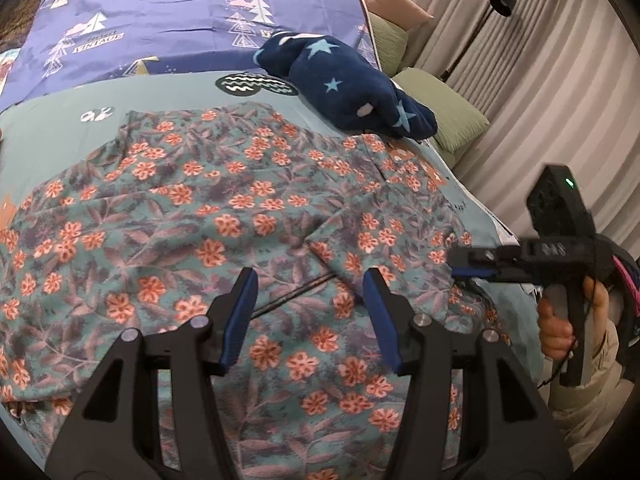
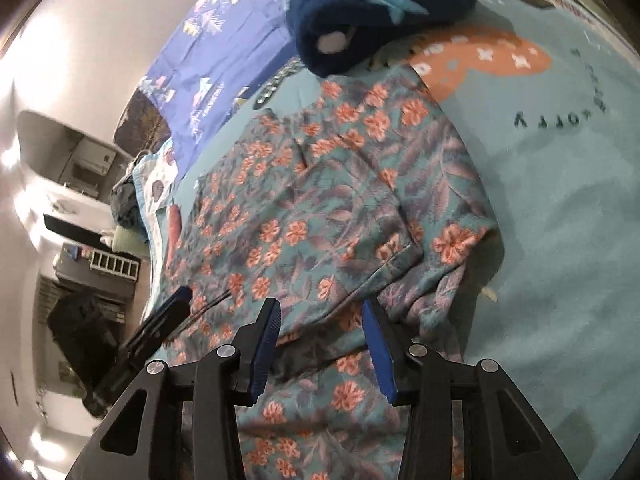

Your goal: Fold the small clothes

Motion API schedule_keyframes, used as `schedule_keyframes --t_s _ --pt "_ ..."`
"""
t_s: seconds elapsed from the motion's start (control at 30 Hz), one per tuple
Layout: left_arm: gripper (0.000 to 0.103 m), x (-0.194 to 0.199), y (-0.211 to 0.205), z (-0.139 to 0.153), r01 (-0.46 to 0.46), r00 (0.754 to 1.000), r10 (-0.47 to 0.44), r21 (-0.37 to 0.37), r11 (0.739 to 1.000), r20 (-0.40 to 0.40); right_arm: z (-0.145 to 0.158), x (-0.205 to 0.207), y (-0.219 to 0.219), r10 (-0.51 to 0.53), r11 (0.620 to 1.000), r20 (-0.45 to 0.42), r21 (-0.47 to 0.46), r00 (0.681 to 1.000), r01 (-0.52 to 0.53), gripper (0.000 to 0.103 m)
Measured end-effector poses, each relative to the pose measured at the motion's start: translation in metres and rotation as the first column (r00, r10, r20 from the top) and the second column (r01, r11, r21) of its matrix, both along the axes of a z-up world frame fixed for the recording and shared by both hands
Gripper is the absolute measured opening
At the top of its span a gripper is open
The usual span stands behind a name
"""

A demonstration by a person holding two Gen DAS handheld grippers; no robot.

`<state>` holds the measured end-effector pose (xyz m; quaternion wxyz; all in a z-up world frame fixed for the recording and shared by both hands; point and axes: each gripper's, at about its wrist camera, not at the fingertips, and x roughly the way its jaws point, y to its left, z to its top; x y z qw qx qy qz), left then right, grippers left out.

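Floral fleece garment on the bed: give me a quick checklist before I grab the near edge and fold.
1. Teal fleece garment with orange flowers lies spread on the light blue bedspread: ok.
2. Left gripper open over the cloth, nothing pinched: ok.
3. Right gripper open over the near edge, not gripping: ok.
4. Right side flat: not ok, a sleeve lies bunched there.
5. Dark blue starred fleece bundle clear of the garment: not ok, its end touches the far edge.
6. Black drawstring clear of the fingers: cannot tell.
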<state>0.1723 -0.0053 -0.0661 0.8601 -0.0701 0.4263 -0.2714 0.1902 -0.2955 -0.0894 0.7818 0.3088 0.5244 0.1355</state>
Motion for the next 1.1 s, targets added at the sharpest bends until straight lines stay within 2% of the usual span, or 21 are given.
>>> schedule_keyframes --t_s 0.13,0.17,0.2,0.3,0.33,0.37,0.4,0.47,0.53,0.6,0.63,0.7,0.77,0.8,0.87,0.9,0.93,1.03,1.1 --pt "0.056 0.003 -0.003 0.004 -0.009 1.000 0.009 -0.012 1.000 -0.003 -0.011 0.022 -0.004 -0.076 0.994 -0.026 0.077 0.997 0.078 0.042" --pt "0.056 0.004 -0.002 0.006 -0.019 1.000 0.019 -0.019 1.000 -0.005 -0.006 0.026 0.001 -0.082 0.995 0.005 0.049 0.997 0.081 0.027" --pt "0.056 0.005 -0.001 0.007 -0.028 1.000 0.028 -0.025 0.999 -0.008 0.000 0.027 0.007 -0.071 0.997 0.044 0.010 0.997 0.070 0.004" --pt "0.056 0.010 0.013 0.013 -0.072 0.997 0.071 -0.063 0.995 -0.018 0.029 0.015 0.048 0.066 0.987 0.247 -0.156 0.967 -0.027 0.004" --pt "0.056 0.011 0.020 0.015 -0.087 0.996 0.086 -0.080 0.993 -0.017 0.038 0.007 0.066 0.142 0.972 0.311 -0.222 0.940 -0.073 0.004" --pt "0.056 0.012 0.028 0.018 -0.104 0.995 0.103 -0.100 0.990 -0.017 0.045 -0.005 0.090 0.252 0.941 0.367 -0.307 0.896 -0.139 0.004" --pt "0.056 0.013 0.033 0.020 -0.113 0.994 0.111 -0.114 0.987 -0.018 0.047 -0.015 0.109 0.341 0.911 0.388 -0.362 0.856 -0.198 0.005" --pt "0.063 0.014 0.041 0.021 -0.115 0.993 0.111 -0.151 0.982 -0.030 0.043 -0.030 0.139 0.479 0.846 0.380 -0.440 0.791 -0.301 0.005" --pt "0.065 0.015 0.040 0.016 -0.070 0.995 0.056 -0.198 0.978 -0.078 0.033 -0.041 0.161 0.563 0.788 0.353 -0.501 0.747 -0.358 0.005" --pt "0.067 0.016 0.029 0.009 -0.014 0.992 -0.012 -0.211 0.977 -0.122 0.025 -0.046 0.171 0.599 0.760 0.327 -0.521 0.731 -0.389 0.005" --pt "0.067 0.016 0.021 0.003 0.004 0.990 -0.031 -0.190 0.982 -0.137 0.022 -0.048 0.174 0.608 0.753 0.317 -0.522 0.728 -0.401 0.005" --pt "0.067 0.016 0.009 -0.003 0.024 0.987 -0.048 -0.154 0.988 -0.151 0.021 -0.050 0.174 0.611 0.749 0.312 -0.525 0.728 -0.403 0.005" --pt "0.066 0.018 -0.001 -0.011 0.054 0.981 -0.083 -0.161 0.985 -0.177 0.020 -0.053 0.168 0.601 0.757 0.312 -0.516 0.735 -0.400 0.005" --pt "0.065 0.018 -0.005 -0.014 0.067 0.977 -0.098 -0.165 0.984 -0.188 0.021 -0.053 0.166 0.597 0.763 0.315 -0.508 0.737 -0.401 0.006" --pt "0.042 0.018 -0.013 -0.017 0.080 0.977 -0.108 -0.151 0.985 -0.186 0.023 -0.054 0.165 0.595 0.767 0.320 -0.502 0.738 -0.400 0.006" --pt "0.018 0.018 -0.016 -0.016 0.084 0.978 -0.109 -0.142 0.986 -0.180 0.024 -0.054 0.164 0.594 0.766 0.320 -0.504 0.738 -0.399 0.006" --pt "0.009 0.018 -0.016 -0.015 0.083 0.980 -0.106 -0.138 0.987 -0.171 0.024 -0.055 0.164 0.595 0.765 0.319 -0.506 0.737 -0.398 0.006" --pt "0.008 0.011 -0.003 0.007 0.054 0.995 -0.064 -0.122 0.991 -0.080 0.027 -0.061 0.160 0.603 0.765 0.330 -0.498 0.726 -0.408 0.012" --pt "0.008 0.006 0.013 0.027 0.015 1.000 -0.016 -0.116 0.993 -0.009 0.038 -0.065 0.150 0.595 0.774 0.357 -0.496 0.720 -0.394 0.031"
